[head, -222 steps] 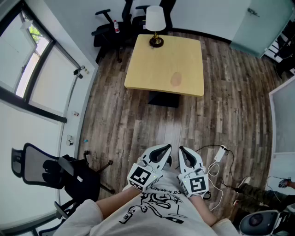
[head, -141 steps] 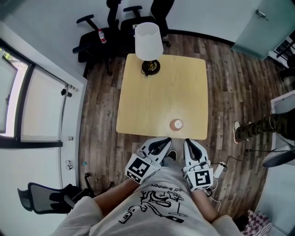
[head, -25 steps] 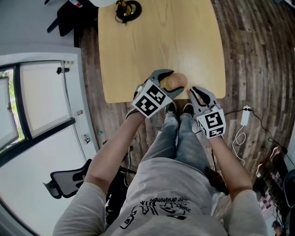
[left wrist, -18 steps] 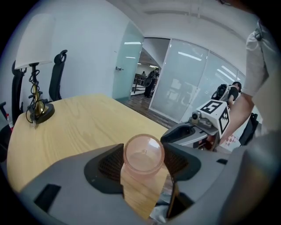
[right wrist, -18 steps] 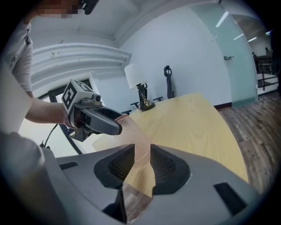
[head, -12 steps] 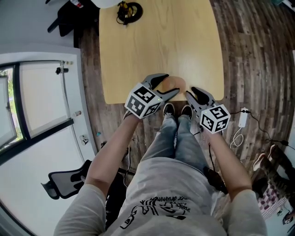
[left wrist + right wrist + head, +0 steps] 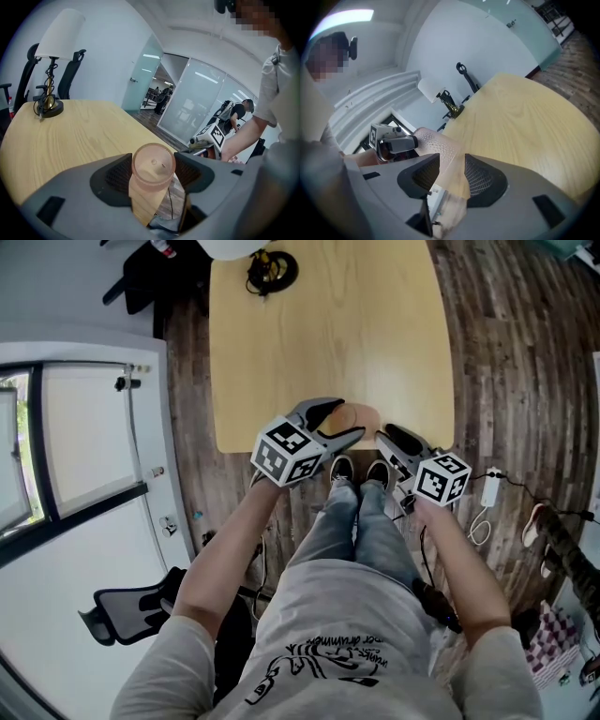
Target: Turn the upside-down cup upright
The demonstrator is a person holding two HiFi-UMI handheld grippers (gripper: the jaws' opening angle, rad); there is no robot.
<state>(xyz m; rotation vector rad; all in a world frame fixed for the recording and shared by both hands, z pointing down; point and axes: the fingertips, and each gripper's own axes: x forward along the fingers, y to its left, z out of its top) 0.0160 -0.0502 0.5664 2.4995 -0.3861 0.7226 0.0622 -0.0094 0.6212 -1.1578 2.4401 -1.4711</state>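
Note:
A translucent pink cup (image 7: 356, 415) is held off the wooden table (image 7: 328, 324) at its near edge. My left gripper (image 7: 339, 418) is shut on it. In the left gripper view the cup (image 7: 152, 166) sits between both pads with its closed base toward the camera. My right gripper (image 7: 386, 435) is just right of the cup, and its jaws are opening. In the right gripper view the cup's dimpled wall (image 7: 436, 140) reaches into the gap between the pads, which do not press on it. The left gripper (image 7: 391, 140) shows behind it.
A lamp (image 7: 267, 263) with a white shade (image 7: 51, 47) stands at the table's far end. Black office chairs (image 7: 141, 273) stand beyond it and another (image 7: 122, 615) by the window. A power strip and cable (image 7: 487, 488) lie on the floor at right. The person's feet (image 7: 361, 470) are under the table edge.
The right gripper's jaws went from shut to wide open, and it rolled and edged toward the cup. The left gripper rolled, turning the cup.

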